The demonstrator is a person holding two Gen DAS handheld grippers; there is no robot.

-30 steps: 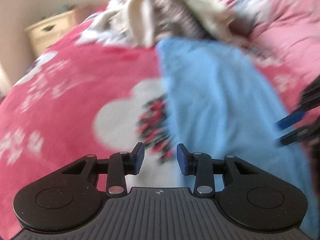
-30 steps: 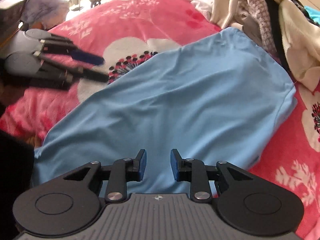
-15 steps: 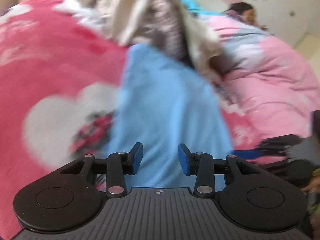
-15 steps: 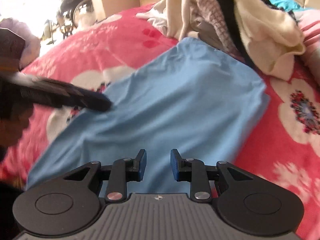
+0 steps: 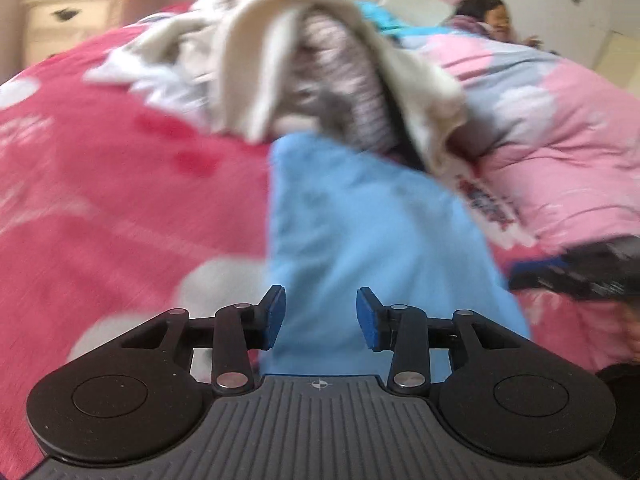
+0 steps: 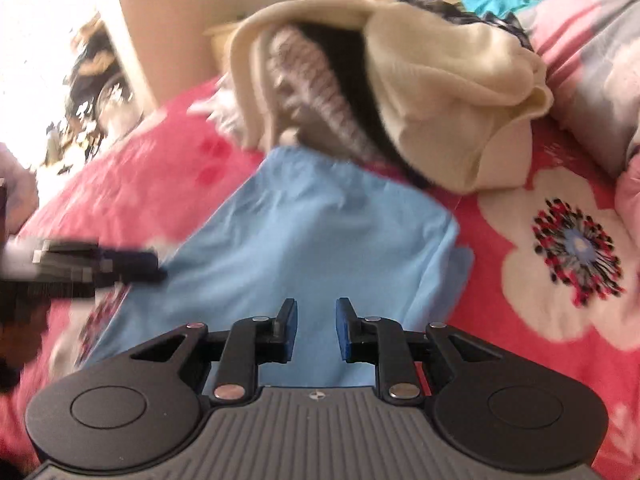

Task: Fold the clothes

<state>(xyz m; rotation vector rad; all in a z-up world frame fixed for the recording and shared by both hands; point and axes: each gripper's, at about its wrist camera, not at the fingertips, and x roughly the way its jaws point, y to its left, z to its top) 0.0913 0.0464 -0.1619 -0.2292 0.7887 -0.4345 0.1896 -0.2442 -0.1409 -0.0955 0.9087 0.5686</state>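
Tongs first: your left gripper (image 5: 320, 316) has its blue pads apart with nothing pinched between them, and the light blue garment (image 5: 360, 240) lies spread on the bed straight ahead of and beneath it. Your right gripper (image 6: 316, 328) stands with a narrower gap; its jaws have just been closing, yet no cloth is caught between them, only the same blue garment (image 6: 320, 240) flat below. From the right wrist view, your left gripper shows blurred at the garment's left edge. Beyond the garment's far end sits a heap of clothes (image 6: 384, 92), cream on top, touching that end. Under everything lies the red flowered blanket (image 6: 560, 280); a pink quilt (image 5: 560, 140) lies to the right.
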